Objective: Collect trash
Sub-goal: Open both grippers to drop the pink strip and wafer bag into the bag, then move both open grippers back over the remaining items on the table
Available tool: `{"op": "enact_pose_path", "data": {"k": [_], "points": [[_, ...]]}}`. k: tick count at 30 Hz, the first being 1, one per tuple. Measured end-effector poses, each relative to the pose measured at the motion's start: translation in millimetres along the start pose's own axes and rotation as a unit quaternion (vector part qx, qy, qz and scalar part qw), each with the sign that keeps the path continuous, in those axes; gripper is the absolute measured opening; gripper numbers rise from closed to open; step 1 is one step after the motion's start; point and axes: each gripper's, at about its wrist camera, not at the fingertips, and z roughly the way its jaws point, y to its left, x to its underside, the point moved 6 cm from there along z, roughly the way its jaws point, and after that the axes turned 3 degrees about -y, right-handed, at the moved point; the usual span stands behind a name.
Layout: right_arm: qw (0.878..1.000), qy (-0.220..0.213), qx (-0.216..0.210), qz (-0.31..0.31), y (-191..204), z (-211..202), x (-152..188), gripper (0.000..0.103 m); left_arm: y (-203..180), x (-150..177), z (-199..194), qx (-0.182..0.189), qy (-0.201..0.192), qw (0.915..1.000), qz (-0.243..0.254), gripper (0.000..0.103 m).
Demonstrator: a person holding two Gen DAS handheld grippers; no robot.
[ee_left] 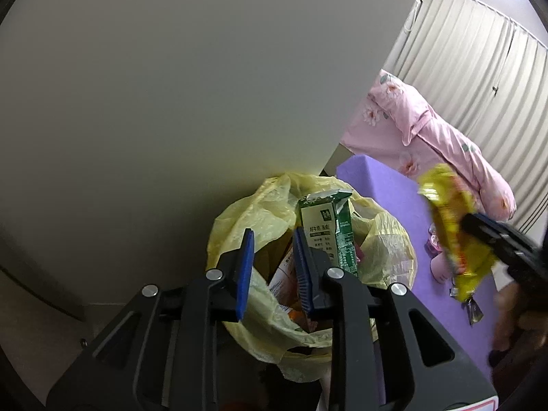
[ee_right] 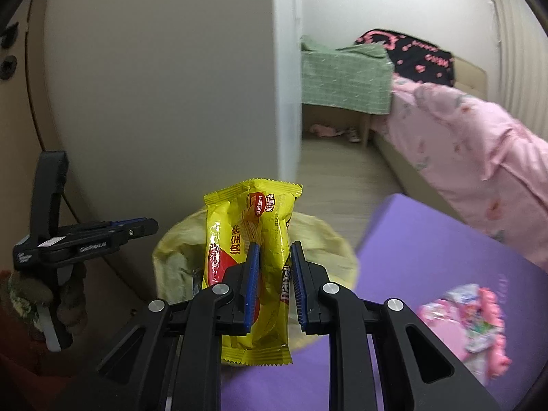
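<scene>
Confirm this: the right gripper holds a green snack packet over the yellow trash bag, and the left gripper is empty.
Wrong on colour: the packet in the right gripper is yellow, as the right wrist view shows. It is held over the trash bag, and the left gripper is empty.

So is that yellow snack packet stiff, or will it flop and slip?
The packet probably bends easily: it is thin, crinkled film, creased where the right gripper pinches it. Its glossy surface suggests it could slip. It looks light, hanging from a mid-body pinch above the bag.
</scene>
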Motion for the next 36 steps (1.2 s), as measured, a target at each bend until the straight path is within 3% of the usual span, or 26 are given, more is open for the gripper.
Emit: {"op": "enact_pose_path", "data": {"k": [11,15,23,31,36], "points": [[0.999,0.027,-0.015,-0.009,22,65,6,0.020,1,-8,-29,0.007,-0.031,0.9995,-0.002,0.025],[0.999,0.041,-0.028,-0.007,25,74,13,0.044,-3,-12,-35,0.009,-0.043,0.9990,0.001,0.029],[0.999,0.025,-0.021,0.003,12,47,16,0.046,-21,-14,-33,0.016,-0.038,0.9991,0.012,0.029],[0.997,0.003,0.079,0.023,-57,-23,33,0.046,-78,9,-13,0.069,-0.006,0.9958,0.059,0.035],[0.989,0.017,0.142,0.034,-115,-65,59,0.046,-126,34,5,0.111,0.025,0.9880,0.104,0.036]]}}
